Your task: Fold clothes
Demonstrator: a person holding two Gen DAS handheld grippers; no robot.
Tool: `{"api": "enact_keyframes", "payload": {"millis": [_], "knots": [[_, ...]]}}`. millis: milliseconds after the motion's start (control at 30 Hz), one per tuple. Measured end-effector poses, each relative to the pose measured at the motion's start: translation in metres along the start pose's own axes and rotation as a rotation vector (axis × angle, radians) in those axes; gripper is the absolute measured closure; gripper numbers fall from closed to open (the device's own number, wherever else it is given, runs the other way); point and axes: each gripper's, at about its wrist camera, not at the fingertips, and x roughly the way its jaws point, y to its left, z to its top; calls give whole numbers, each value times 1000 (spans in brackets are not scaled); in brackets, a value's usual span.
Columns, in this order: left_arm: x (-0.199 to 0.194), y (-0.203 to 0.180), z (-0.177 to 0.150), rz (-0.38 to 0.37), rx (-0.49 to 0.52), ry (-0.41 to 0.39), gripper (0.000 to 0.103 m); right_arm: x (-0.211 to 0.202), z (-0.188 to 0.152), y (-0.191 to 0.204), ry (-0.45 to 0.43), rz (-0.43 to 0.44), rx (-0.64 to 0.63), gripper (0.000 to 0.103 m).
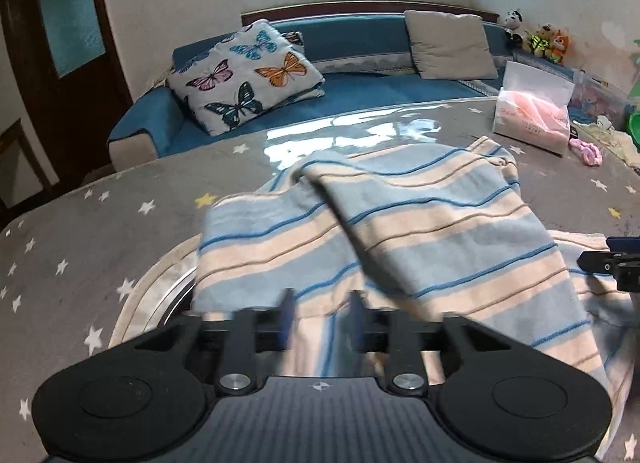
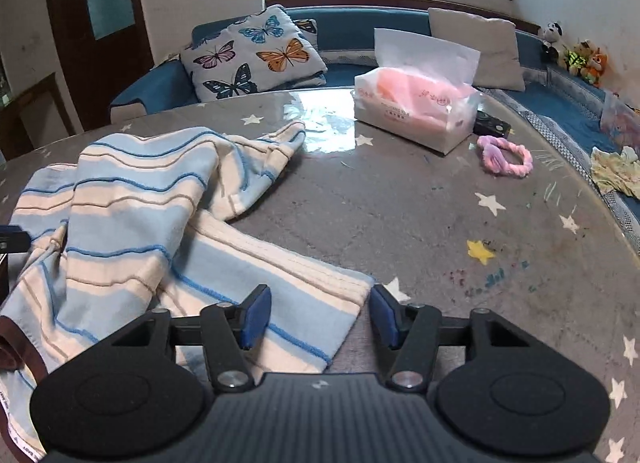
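Flanking striped garment (image 2: 132, 223): tissue pack (image 2: 416, 111), perhaps scrunchie (image 2: 506, 157).

My left-wrist camera looks down past its fingers, close over the striped garment (image 1: 400, 231); my right-wrist camera sits at its corner. Both face the sofa (image 2: 352, 35) beyond the table (image 2: 420, 203).

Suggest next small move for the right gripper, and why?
Probably ease the right gripper forward-left and close on the striped garment hem corner: its jaws stand open, the corner lies just between the fingers, unpinched, and the garment is still rumpled.
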Motion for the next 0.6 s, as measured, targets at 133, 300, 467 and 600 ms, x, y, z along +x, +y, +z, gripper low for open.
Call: {"api": "enact_keyframes", "payload": {"millis": [133, 300, 467, 600], "knots": [[18, -8, 3, 29, 40, 21, 61, 2, 1, 5, -6, -15, -32, 59], [30, -1, -1, 39, 28, 54, 97, 1, 1, 4, -14, -35, -27, 57], [20, 12, -7, 50, -21, 41, 103, -2, -4, -1, -9, -45, -8, 56], [3, 26, -13, 78, -60, 17, 103, -7, -8, 2, -17, -11, 0, 93]]}}
